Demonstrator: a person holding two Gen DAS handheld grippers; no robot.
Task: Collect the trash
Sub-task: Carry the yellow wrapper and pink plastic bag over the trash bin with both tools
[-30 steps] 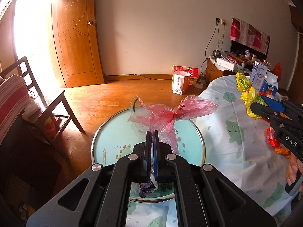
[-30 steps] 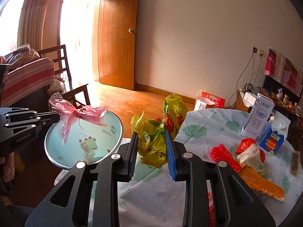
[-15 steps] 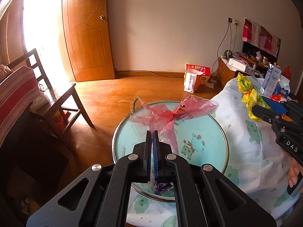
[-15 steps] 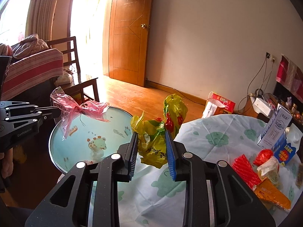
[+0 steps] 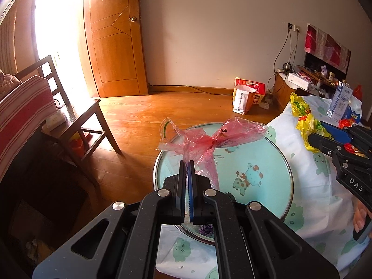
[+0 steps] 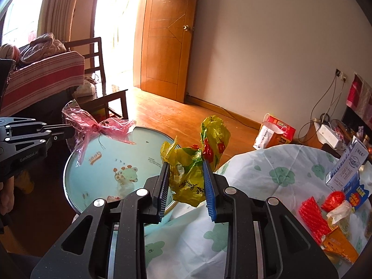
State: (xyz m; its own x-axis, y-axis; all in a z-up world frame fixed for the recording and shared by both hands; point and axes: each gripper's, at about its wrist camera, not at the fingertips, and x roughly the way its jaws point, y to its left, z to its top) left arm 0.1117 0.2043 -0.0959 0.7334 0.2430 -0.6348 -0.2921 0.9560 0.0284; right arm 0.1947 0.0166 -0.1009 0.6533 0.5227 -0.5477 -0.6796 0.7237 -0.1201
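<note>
My left gripper (image 5: 187, 162) is shut on a crumpled pink plastic bag (image 5: 209, 139) and holds it above a round light-blue basin (image 5: 267, 162) with cartoon animals. The bag (image 6: 97, 127) and the left gripper (image 6: 69, 131) also show in the right wrist view, over the basin's (image 6: 93, 174) far left rim. My right gripper (image 6: 186, 165) is shut on a crumpled yellow plastic bag (image 6: 193, 162) and holds it over the basin's right rim. The yellow bag (image 5: 307, 125) and right gripper (image 5: 316, 137) show at the right of the left wrist view.
The basin sits at the edge of a table under a white cloth with green prints (image 6: 267, 179). On it are a milk carton (image 6: 348, 165), a blue carton (image 6: 357, 191), red and orange wrappers (image 6: 325, 223). A wooden chair (image 5: 76, 116), a striped sofa (image 5: 21, 114) and paper bags (image 5: 247, 95) stand around.
Both grippers have moved left with their bags. The basin now lies further right in the left wrist view, and the right gripper has come over its rim.
</note>
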